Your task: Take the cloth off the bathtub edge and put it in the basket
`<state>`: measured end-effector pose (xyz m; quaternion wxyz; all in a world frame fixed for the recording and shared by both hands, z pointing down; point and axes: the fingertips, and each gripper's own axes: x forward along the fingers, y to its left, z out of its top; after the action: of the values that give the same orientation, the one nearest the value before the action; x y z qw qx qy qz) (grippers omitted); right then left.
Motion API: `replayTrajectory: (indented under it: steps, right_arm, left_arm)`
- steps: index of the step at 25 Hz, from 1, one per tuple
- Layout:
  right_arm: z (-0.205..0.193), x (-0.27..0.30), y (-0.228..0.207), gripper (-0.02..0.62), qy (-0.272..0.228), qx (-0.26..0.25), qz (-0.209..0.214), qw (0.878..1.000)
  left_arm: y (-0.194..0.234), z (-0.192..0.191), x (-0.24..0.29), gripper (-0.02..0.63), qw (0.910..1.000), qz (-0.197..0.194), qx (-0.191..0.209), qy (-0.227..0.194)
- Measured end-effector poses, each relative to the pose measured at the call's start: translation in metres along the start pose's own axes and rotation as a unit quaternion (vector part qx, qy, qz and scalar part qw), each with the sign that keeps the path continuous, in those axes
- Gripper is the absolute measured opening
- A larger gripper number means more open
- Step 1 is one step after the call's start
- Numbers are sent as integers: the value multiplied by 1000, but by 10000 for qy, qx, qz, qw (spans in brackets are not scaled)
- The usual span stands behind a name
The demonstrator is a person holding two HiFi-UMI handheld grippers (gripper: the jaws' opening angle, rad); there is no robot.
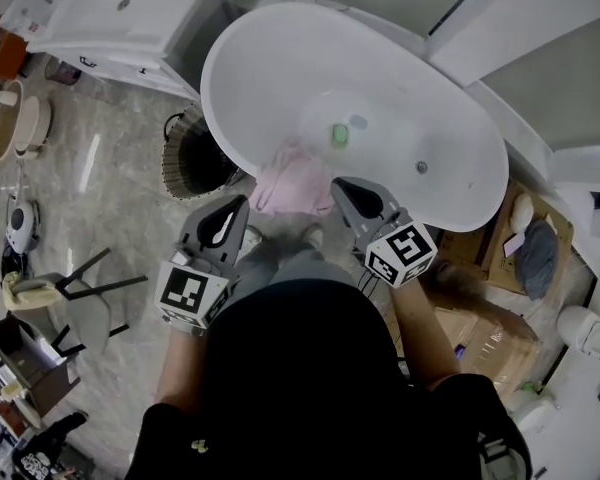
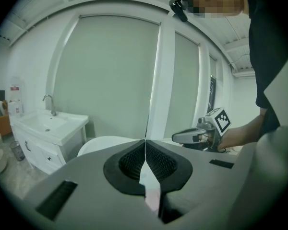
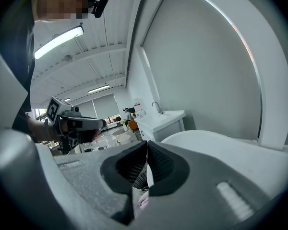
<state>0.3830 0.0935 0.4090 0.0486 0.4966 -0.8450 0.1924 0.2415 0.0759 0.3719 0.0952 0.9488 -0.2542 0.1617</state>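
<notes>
A pink cloth hangs over the near rim of the white oval bathtub. The dark woven basket stands on the floor against the tub's left side. My left gripper is shut and empty, just left of the cloth and short of the rim. On the cloth's right my right gripper is also shut and empty, its tip over the rim. In the left gripper view the jaws meet, with the right gripper beyond. In the right gripper view the shut jaws leave a sliver of pink cloth showing below.
A small green object lies in the tub near the drain. A white vanity with sink stands at the back left. A chair is at the left, a cardboard box and a wooden stand at the right.
</notes>
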Motion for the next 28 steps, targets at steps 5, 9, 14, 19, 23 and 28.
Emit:
replayTrajectory:
  steps: [5,9,14,19,23,28]
  right_arm:
    - [-39,27,2,69,498,35,81,9987]
    - [-77,50,2,123,899,89,148,9958]
    - [-130,82,-3,215,1488,147,186,9886]
    - [-186,114,-16,324,2041,169,10,9788]
    - [-232,135,-27,366,2489,109,-151,9683]
    - [-287,154,-35,409,2989,-112,-243,9539]
  left_arm:
    - [20,-11,-11,14,9999,149,-66,37]
    - [32,-25,-20,14,9995,259,-121,101]
    - [44,-44,-31,14,9973,466,-454,341]
    - [56,-68,-43,14,9939,602,-788,476]
    - [67,-89,-55,14,9916,704,-884,622]
    - [74,-111,-67,14,9888,803,-1000,766]
